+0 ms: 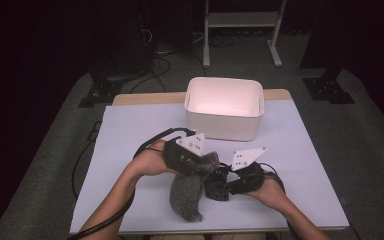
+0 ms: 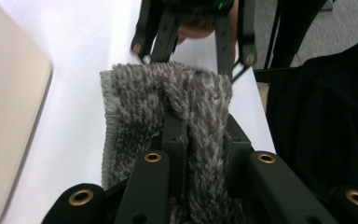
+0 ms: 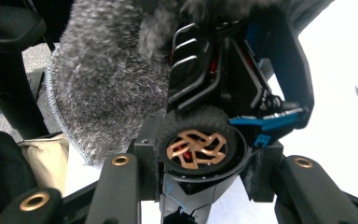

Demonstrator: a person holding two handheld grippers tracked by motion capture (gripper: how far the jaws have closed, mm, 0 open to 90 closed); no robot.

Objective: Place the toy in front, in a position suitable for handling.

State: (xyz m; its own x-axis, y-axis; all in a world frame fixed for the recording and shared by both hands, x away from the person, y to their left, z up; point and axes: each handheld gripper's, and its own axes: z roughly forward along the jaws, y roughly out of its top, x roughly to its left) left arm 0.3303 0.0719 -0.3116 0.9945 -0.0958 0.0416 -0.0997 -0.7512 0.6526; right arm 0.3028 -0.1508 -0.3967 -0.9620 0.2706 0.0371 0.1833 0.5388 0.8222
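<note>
Left gripper [image 1: 200, 165] clamped on grey fluffy cloth [image 1: 187, 192], near front edge of table [image 1: 130, 130]. Right gripper [image 1: 225, 182] gripping toy car [image 3: 223, 93] by wheel [image 3: 196, 148]. Risks: car twisting out of wheel grip under wiping pressure; cloth pile snagging.

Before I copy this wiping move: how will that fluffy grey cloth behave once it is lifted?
Probably floppy: the grey cloth droops from the left claw to the table. Likely light, since one pinched fold carries it. Its shaggy pile should grip rather than slip, draping over the toy car.
</note>
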